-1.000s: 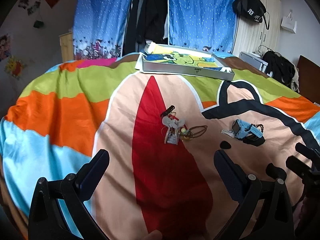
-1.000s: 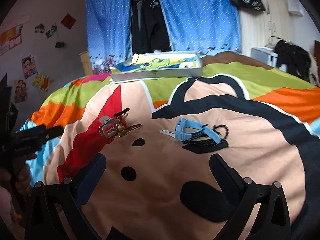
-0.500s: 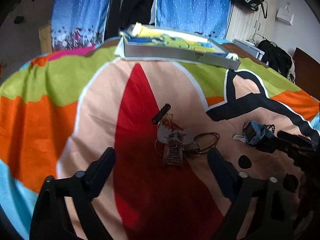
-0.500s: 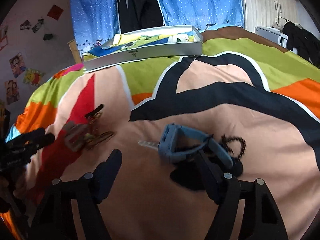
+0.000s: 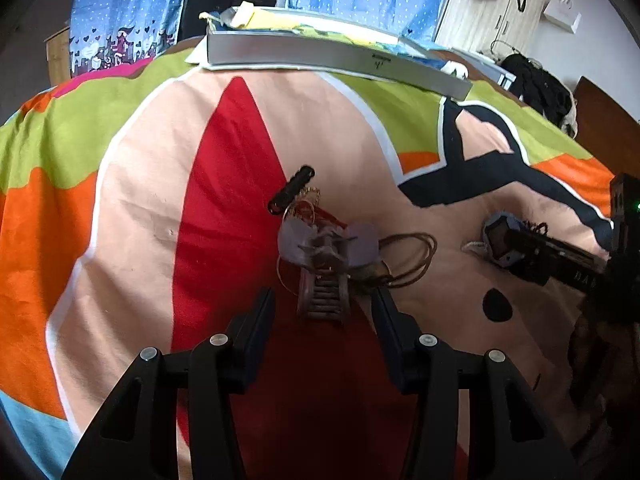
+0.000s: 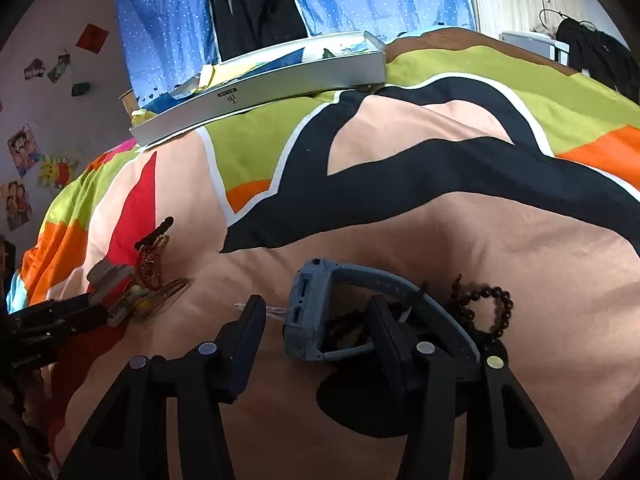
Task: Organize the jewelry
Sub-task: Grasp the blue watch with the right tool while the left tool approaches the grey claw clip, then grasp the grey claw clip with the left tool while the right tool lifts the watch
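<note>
A: Which step is this?

B: The reach, I'd judge, with nothing lifted yet; the left gripper (image 5: 323,304) is low over the bedspread (image 5: 132,184), jaws spread, with the toothed end of the hair claw clip (image 5: 326,264) between its fingertips; a black hair pin (image 5: 291,190) and a loop of brown cord (image 5: 412,256) lie touching that same little heap.

A: And the right?

B: The right gripper (image 6: 316,320) is spread too; its right finger is in front of the blue watch (image 6: 320,312), the left finger just beside the watch face; a dark bead bracelet (image 6: 488,308) lies against the strap.

A: Next move?

B: Squarer seating, then a close — the clip sits tangled, so it may drag the cord; the grey box (image 6: 260,88) at the far edge looks the likely destination.
</note>
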Action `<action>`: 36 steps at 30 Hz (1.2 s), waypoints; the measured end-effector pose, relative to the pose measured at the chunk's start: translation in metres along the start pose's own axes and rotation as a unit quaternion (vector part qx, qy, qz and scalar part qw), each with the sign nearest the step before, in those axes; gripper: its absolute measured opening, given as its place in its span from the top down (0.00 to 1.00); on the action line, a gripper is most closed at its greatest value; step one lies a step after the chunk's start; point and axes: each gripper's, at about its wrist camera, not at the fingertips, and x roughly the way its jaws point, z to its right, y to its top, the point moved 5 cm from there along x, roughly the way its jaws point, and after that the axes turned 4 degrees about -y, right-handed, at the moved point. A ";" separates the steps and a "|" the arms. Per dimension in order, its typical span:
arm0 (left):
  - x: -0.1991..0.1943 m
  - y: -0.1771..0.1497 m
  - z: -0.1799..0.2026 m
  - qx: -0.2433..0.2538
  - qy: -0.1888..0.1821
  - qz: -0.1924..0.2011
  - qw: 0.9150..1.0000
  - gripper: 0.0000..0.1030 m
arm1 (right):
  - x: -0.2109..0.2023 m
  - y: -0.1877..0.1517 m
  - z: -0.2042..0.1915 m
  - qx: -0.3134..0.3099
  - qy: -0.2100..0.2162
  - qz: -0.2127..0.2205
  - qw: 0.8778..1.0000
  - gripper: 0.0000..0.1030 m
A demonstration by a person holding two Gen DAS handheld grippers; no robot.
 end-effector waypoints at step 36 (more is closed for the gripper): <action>-0.053 -0.033 0.039 -0.076 -0.001 0.039 0.996 0.77 | -0.048 -0.042 -0.073 -0.064 0.105 -0.027 0.992 0.84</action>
